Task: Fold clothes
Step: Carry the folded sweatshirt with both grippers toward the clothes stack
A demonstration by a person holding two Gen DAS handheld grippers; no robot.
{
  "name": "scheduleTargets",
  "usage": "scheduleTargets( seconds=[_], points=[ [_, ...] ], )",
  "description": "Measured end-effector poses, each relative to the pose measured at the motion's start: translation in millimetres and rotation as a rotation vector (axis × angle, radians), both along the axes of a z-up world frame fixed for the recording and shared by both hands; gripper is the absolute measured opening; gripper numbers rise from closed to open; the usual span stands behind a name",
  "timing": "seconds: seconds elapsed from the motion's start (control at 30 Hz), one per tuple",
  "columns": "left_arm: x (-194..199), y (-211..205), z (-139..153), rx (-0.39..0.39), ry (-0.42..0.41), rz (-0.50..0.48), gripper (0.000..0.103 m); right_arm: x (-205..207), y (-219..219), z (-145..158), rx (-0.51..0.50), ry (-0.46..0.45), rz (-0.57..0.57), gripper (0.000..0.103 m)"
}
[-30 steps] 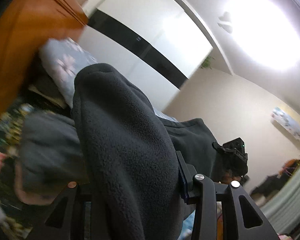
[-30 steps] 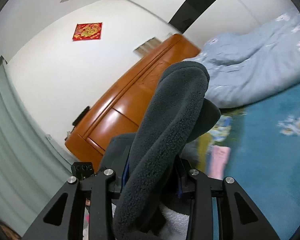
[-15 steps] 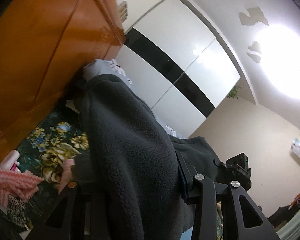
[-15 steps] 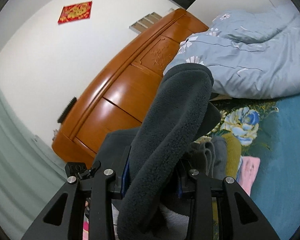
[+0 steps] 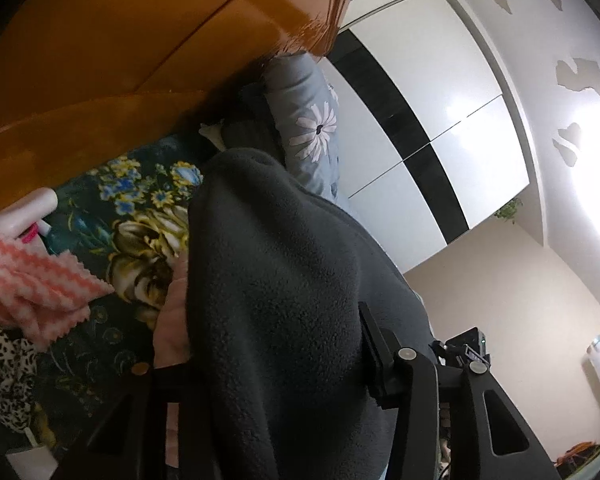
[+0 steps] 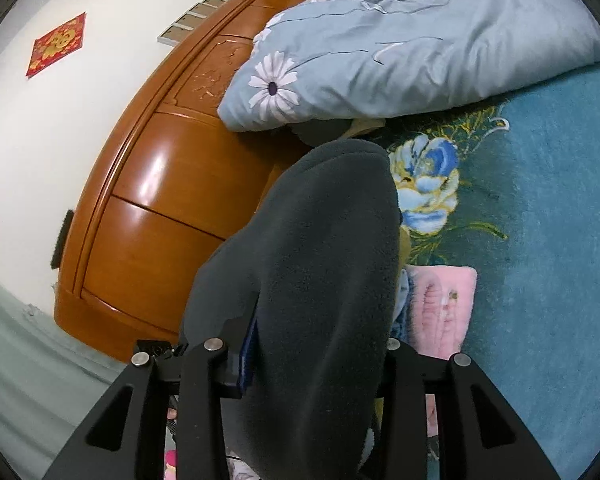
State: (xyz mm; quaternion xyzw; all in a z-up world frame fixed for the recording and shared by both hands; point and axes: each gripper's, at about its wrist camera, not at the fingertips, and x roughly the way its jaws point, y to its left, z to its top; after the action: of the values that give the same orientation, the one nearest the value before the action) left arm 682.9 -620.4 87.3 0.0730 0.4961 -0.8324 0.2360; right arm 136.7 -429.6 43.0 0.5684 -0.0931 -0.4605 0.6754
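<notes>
Both grippers clamp the fleece garment (image 5: pixel 276 304), bunched lengthwise forward

A blue flowered quilt (image 6: pixel 400 44) lies against the wooden headboard (image 6: pixel 168 184).

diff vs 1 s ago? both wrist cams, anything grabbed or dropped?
Both grippers tipped downward toward the bed: the wooden headboard and floral blanket fill more of each view, the ceiling less, and the pink striped cloth has come into the left view. Nothing grabbed or dropped. The left gripper and right gripper stay clamped on the dark grey fleece, draped over both as before.
</notes>
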Motion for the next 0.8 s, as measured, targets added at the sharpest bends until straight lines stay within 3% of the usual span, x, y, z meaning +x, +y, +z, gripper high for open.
scheduleTargets(
  seconds=[0.2, 0.53, 0.8],
  points=[
    [-3.2, 4.4, 7.5, 0.015, -0.055, 0.021, 0.053, -2.1, -0.4, -13.7, 0.027, -0.053, -0.022, 0.044],
    [-2.8, 23.6, 52.7, -0.049, -0.244, 0.123, 0.064, -6.7, 14.8, 14.5, 0.022, 0.024, -0.084, 0.056],
    [17.9, 44.9, 100.7, -0.201, -0.34, 0.321, 0.068, -22.6, 34.9, 31.9, 0.002, 0.067, -0.166, 0.064]
  ],
)
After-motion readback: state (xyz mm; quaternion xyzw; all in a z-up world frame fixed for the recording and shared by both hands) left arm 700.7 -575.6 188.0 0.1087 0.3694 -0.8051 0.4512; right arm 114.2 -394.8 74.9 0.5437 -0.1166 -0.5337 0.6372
